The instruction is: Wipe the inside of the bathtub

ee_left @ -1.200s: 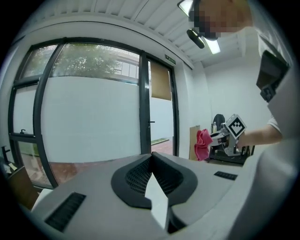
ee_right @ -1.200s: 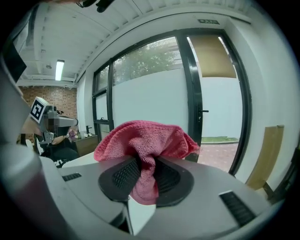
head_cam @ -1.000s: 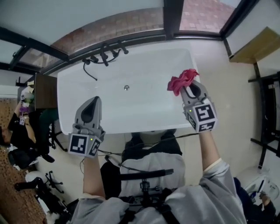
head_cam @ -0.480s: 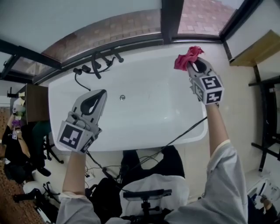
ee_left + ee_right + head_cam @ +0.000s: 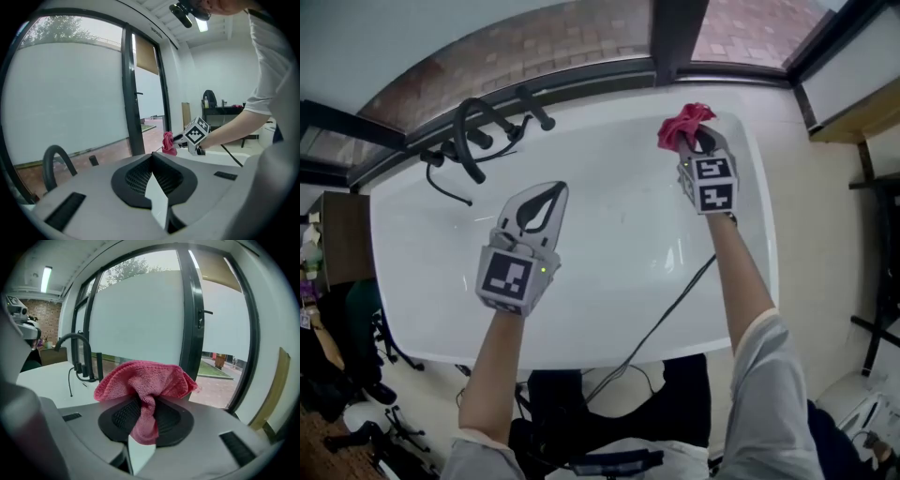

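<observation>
A white bathtub (image 5: 422, 272) fills the head view, its long side across the frame. My right gripper (image 5: 691, 139) is shut on a bunched pink cloth (image 5: 682, 124) over the tub's far right end. In the right gripper view the pink cloth (image 5: 143, 380) bulges out from between the closed jaws. My left gripper (image 5: 546, 196) hangs over the middle of the tub, shut and holding nothing. The left gripper view shows the right gripper (image 5: 176, 139) and pink cloth (image 5: 168, 143) beyond its closed jaws.
A black curved faucet (image 5: 469, 127) with handles and a hose stands on the tub's far left rim; it also shows as a dark faucet (image 5: 79, 355) in the right gripper view. A black cable (image 5: 661, 314) trails over the near rim. Windows and brick paving lie beyond the tub.
Both grippers have moved further in over the tub. The left one came forward to the middle; the right one, still holding the cloth, shifted slightly left along the far end.
</observation>
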Motion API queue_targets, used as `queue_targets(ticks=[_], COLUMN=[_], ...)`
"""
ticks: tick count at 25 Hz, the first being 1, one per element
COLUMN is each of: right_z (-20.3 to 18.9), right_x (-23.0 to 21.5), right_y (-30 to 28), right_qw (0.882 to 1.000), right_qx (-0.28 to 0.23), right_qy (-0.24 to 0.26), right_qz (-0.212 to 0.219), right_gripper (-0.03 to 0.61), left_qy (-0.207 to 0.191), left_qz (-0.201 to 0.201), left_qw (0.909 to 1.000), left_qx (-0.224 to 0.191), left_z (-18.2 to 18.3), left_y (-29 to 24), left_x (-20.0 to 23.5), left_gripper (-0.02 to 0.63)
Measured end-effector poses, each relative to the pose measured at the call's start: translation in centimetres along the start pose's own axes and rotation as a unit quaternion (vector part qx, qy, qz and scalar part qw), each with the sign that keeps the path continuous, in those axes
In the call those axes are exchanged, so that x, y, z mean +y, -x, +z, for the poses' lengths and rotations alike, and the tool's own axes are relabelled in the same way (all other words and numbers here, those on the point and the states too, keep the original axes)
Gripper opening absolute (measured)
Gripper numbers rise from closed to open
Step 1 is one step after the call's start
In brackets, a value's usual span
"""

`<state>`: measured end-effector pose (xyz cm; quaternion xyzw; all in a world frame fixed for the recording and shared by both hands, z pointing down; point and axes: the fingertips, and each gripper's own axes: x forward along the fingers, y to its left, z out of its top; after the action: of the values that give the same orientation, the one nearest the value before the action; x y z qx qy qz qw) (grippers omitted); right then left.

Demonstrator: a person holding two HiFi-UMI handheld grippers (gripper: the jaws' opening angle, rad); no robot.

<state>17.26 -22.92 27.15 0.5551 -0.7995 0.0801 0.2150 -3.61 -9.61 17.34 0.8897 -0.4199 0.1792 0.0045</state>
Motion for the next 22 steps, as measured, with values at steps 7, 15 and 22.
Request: queue_targets(ticks=[7, 15, 22], right_z=[-7.9, -10.9, -11.2], right_x=[1.6, 2.4, 2.8], right_y=[-7.8, -13.9, -16.4], right_qw=[0.999, 0.996, 0.992], right_qx=[0.009, 0.001, -0.011], right_qy=[-0.022, -0.025, -0.030], right_qz=[-0.048, -0.083, -0.126], right_gripper=[0.083, 0.081, 0.066], left_qy=[0.013, 0.043, 0.045], left_qz=[0.023, 0.049, 0.047], left_qw=[0.9996, 0.9974, 0.9976], left_qx=[-0.009, -0.032, -0.025], left_z=[-8.6, -12.2, -14.9], left_y=[-5.9, -8.7, -8.4], left_x=[-0.2, 0.8, 1.5], left_gripper=[0.006, 0.006, 0.006])
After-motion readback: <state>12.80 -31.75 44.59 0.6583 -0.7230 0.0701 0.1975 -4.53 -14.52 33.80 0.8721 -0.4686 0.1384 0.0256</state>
